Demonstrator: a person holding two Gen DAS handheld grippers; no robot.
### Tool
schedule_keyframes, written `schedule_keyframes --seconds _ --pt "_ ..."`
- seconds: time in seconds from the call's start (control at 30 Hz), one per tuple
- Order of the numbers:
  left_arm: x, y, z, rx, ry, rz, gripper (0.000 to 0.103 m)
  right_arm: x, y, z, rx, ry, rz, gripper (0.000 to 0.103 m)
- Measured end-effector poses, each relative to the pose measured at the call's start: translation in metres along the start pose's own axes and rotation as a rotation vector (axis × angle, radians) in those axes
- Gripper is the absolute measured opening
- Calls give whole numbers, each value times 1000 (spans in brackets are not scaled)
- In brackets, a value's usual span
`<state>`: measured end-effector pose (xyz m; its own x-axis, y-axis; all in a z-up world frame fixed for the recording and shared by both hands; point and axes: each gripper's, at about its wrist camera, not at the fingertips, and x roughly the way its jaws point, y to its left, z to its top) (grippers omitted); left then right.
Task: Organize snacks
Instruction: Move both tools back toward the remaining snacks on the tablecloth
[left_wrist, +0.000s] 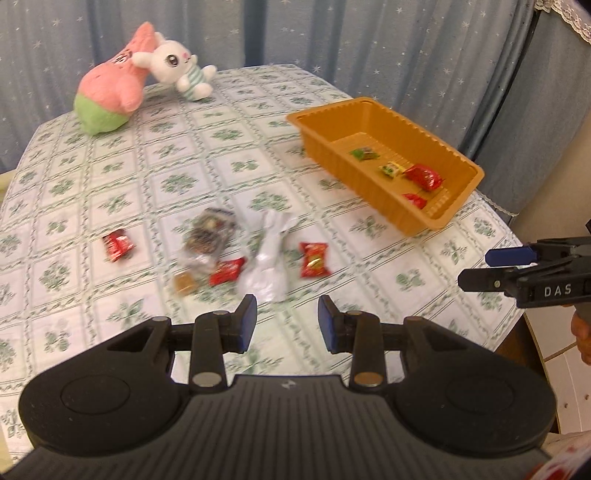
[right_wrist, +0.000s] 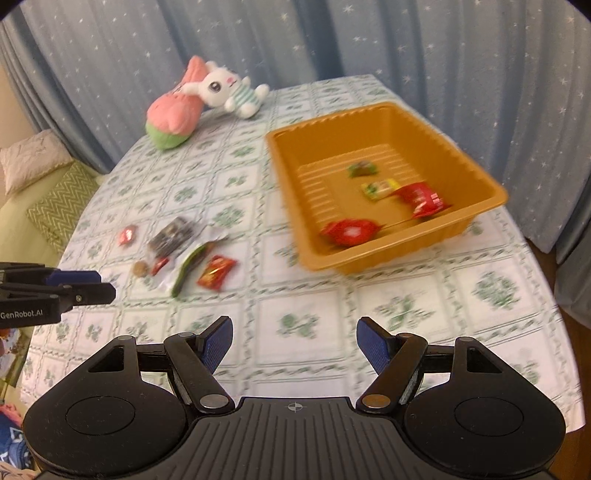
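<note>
Blue star-printed curtains (left_wrist: 332, 37) hang behind a round table under a white cloth with a green floral grid (left_wrist: 166, 166). At its far edge lies a pink and green plush toy (left_wrist: 110, 88), with a white plush rabbit in a striped shirt (left_wrist: 181, 66) leaning against it. An orange ribbed plastic tray (right_wrist: 373, 254) stands on the right part of the cloth and holds two red snack packets (right_wrist: 421, 199), a small yellow-green sweet (right_wrist: 380, 188) and a small green one (right_wrist: 362, 169). Well left of the tray, loose snacks lie on the cloth in a cluster: a clear bag of dark pieces (left_wrist: 208, 236), a crumpled white wrapper (left_wrist: 267, 258), a red packet with a gold mark (left_wrist: 314, 260), another red packet (left_wrist: 226, 271), a small brown square (left_wrist: 184, 283), and, a little apart at the left, one more red packet (left_wrist: 117, 244). The left gripper (left_wrist: 287, 321) hangs above the near cloth just short of the white wrapper, its blue-padded fingers (left_wrist: 247, 321) narrowly apart with nothing between them. The right gripper (right_wrist: 294, 347) hangs above bare cloth near the tray's front wall, its fingers (right_wrist: 373, 347) spread wide and empty.
</note>
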<state>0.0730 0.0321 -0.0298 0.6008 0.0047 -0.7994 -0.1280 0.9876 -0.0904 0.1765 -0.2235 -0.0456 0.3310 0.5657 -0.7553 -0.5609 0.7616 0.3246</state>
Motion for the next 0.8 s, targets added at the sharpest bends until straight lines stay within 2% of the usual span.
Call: schedule_keyframes --seconds 0.37,0.73,0.8 --pt "-12 59 -19 -26 -2 34 33 37 60 -5 -11 5 16 74" --pt "-10 102 -17 -75 -16 69 33 76 97 18 -33 -12 -4 73" --pt "-8 106 -17 -77 -17 80 33 82 101 24 -26 -12 5 70"
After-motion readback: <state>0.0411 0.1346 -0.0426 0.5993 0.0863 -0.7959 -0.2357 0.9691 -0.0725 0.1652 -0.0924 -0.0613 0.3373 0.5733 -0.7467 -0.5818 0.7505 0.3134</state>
